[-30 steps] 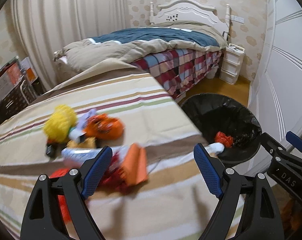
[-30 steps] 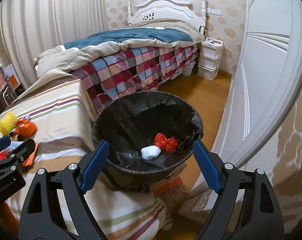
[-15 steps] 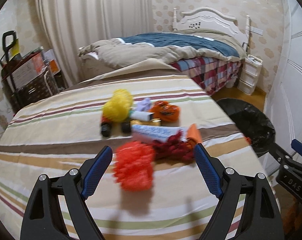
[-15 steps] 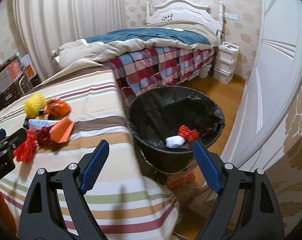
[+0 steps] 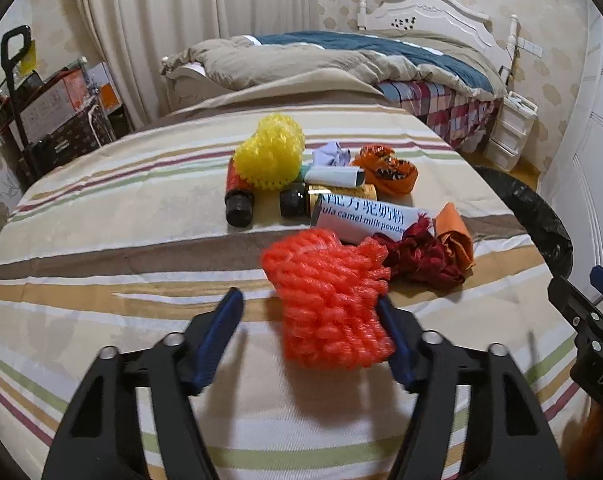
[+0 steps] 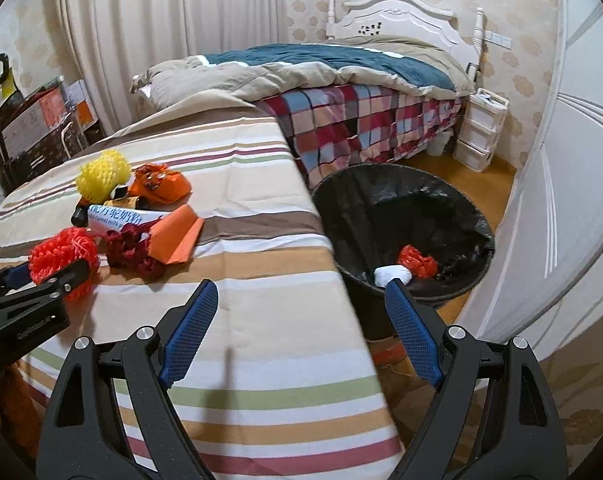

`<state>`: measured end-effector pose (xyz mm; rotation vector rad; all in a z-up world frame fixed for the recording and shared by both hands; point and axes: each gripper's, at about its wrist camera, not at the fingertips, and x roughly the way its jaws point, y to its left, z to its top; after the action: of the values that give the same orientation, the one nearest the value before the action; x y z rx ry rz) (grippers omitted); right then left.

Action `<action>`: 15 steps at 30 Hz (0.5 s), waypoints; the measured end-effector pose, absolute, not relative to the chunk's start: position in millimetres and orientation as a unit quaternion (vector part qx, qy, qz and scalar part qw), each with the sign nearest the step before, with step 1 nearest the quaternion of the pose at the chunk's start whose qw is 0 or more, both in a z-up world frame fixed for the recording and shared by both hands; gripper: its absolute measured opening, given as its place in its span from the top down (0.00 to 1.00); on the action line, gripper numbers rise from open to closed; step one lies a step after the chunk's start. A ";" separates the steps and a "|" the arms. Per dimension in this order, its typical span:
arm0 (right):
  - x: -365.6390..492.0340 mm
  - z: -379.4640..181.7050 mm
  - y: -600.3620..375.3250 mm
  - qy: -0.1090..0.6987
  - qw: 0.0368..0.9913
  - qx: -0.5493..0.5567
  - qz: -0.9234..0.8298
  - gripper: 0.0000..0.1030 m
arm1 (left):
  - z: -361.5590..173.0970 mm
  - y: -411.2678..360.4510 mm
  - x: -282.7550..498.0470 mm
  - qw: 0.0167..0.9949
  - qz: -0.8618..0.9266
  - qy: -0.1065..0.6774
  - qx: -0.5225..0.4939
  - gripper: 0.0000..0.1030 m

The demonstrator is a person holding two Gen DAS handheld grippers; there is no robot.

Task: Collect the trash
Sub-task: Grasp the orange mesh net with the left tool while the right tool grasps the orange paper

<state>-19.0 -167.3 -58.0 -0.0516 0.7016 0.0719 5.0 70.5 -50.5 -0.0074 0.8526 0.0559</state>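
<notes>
Two grippers: both over the striped table.
Left gripper: jaws spread wide around the red foam net, right finger touching it; a firm hold cannot be told.
Right gripper: jaws wide apart, holding nothing.
Trash pile: on the table, beyond the net.
Black bin: just beside the table's edge, holding a red scrap and a white wad.

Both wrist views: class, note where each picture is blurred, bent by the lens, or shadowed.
Left wrist view: the red foam net is softly motion-blurred, the milk powder packet lettering stays readable, and the left gripper casts a shadow on the striped cloth. Right wrist view: fisheye bends the white door; dark vignette fills the corners; the bin looks sharp.
</notes>
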 end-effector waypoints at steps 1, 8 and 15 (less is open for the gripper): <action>-17.8 -58.7 -163.5 0.345 0.937 -0.028 0.039 0.19 | -52.8 72.1 5.2 0.908 0.024 0.419 -0.006 0.51; -12.2 -57.8 -140.6 0.348 0.934 -0.041 0.063 0.19 | -54.2 80.0 -2.0 0.907 0.012 0.421 -0.016 0.62; -4.7 -50.4 -124.4 0.342 0.935 -0.045 0.082 0.19 | -47.4 98.4 -7.7 0.914 0.034 0.404 -0.014 0.63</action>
<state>-4.7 -124.4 -50.4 -0.0912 0.6984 0.1682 -7.7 98.4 -47.4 -0.0298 0.8327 0.0705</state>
